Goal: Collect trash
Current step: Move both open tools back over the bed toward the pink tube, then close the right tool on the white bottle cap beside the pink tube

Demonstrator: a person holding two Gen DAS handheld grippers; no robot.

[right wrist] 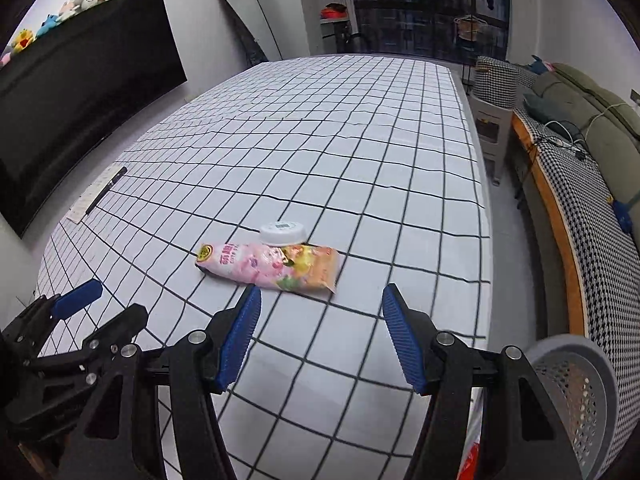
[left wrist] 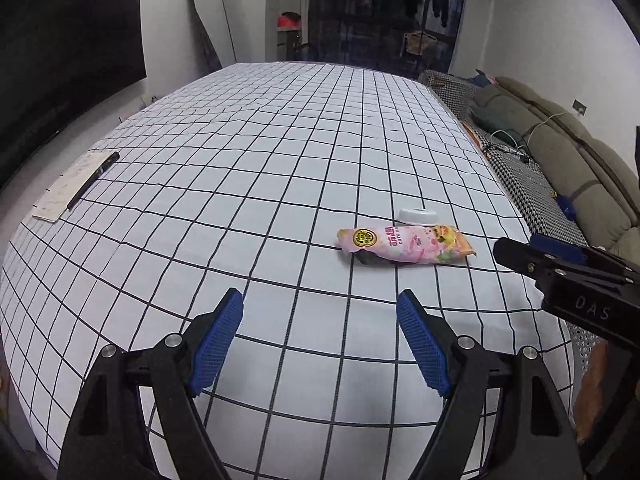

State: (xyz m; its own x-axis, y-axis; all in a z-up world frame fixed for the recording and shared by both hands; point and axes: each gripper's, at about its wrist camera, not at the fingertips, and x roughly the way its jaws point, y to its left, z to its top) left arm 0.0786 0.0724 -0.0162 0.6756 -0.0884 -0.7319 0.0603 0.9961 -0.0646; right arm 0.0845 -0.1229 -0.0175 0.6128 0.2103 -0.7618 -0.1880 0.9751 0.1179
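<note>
A pink and yellow snack wrapper (left wrist: 404, 245) lies flat on the checked tablecloth (left wrist: 260, 152), with a small white round tub (left wrist: 417, 216) just behind it. My left gripper (left wrist: 320, 308) is open and empty, above the cloth, near and left of the wrapper. In the right wrist view the wrapper (right wrist: 268, 266) lies just beyond my right gripper (right wrist: 320, 300), which is open and empty, and the tub (right wrist: 282, 233) sits behind it. A grey perforated trash basket (right wrist: 576, 392) stands by the table's near right corner.
A black pen (left wrist: 93, 180) rests on a paper sheet (left wrist: 60, 196) at the table's left edge. A dark TV (right wrist: 80, 92) hangs on the left wall. A sofa (right wrist: 580, 152) with a houndstooth cover runs along the right. The left gripper (right wrist: 76, 300) shows at the lower left.
</note>
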